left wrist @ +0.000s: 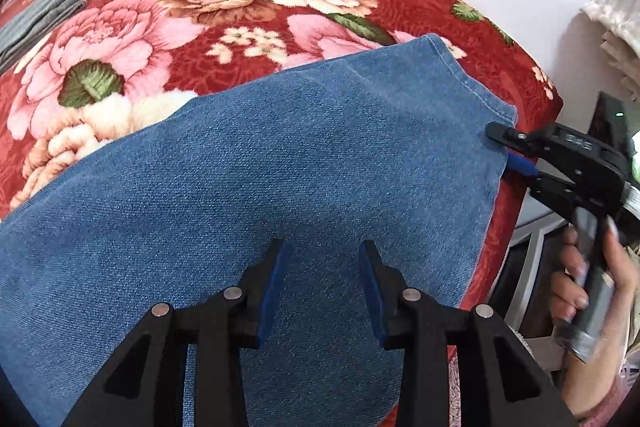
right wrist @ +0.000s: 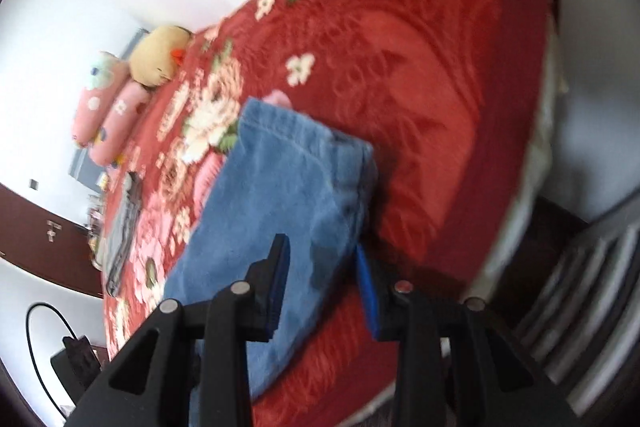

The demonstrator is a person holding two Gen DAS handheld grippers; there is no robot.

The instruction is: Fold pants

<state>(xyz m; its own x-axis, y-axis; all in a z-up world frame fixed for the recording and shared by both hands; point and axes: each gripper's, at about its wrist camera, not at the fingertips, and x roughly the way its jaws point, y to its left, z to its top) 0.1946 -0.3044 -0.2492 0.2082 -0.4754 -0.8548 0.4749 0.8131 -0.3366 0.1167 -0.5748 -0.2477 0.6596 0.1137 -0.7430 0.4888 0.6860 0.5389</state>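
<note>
One pair of blue denim pants [left wrist: 280,155] lies spread flat on the bed [left wrist: 460,39], which is covered by a red plush blanket with large pink and cream flowers; the hemmed end of the pants reaches close to the bed's right edge in the left wrist view, and their near part runs to the bed's near edge under the camera.

The left tongs [left wrist: 324,291], black with blue pads, hang over the denim with the jaws parted and nothing clamped between them.

The right tongs [left wrist: 500,147] are seen from the side at the bed's right edge, one black finger above the pants' hemmed side edge and one blue pad below it; whether they press the cloth cannot be told. A raised marking on their black body is too blurred to read. A hand [left wrist: 592,291] holds their grey handle.

At the bed's far end lie one tan plush toy [right wrist: 160,59] and two pink cushions [right wrist: 108,119]. One pile of folded grey cloth [left wrist: 44,15] lies at the bed's left edge.
</note>
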